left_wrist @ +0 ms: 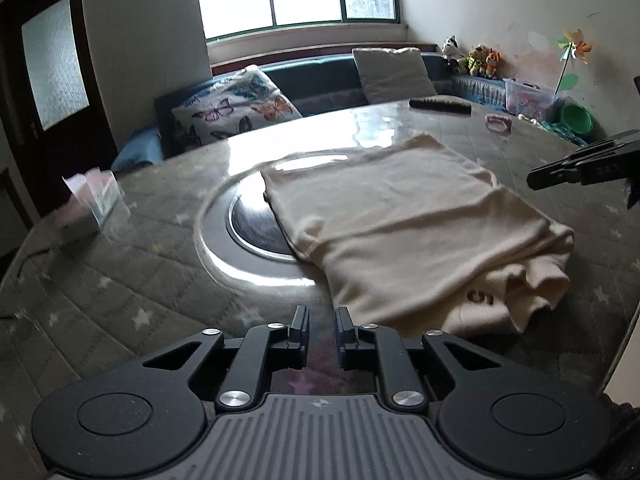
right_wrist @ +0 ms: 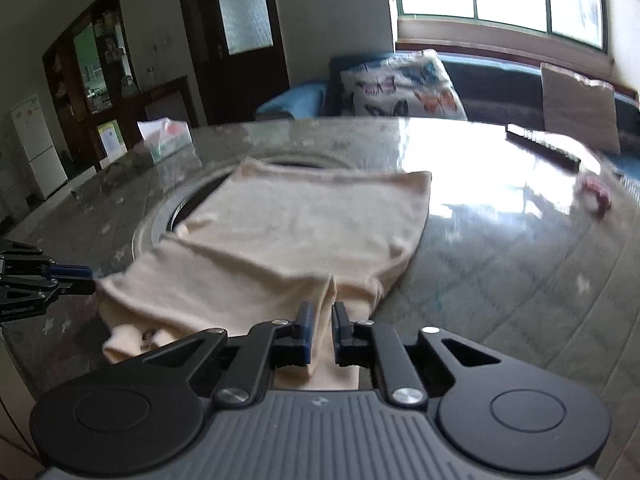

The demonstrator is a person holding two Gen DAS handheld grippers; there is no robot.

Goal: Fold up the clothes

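Your left hand-held gripper (left_wrist: 322, 334) hovers just off the near edge of the folded cream knit garment (left_wrist: 404, 216), its jaws narrow with nothing between them. Your right hand-held gripper (right_wrist: 320, 332) pinches a fold of that garment, which lies across the middle of the glass-topped counter (left_wrist: 120, 280), partly covering its round inset.

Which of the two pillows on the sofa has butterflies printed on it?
The left pillow, nearer the dark door. It bears coloured butterflies; the right pillow, under the window, is plain.
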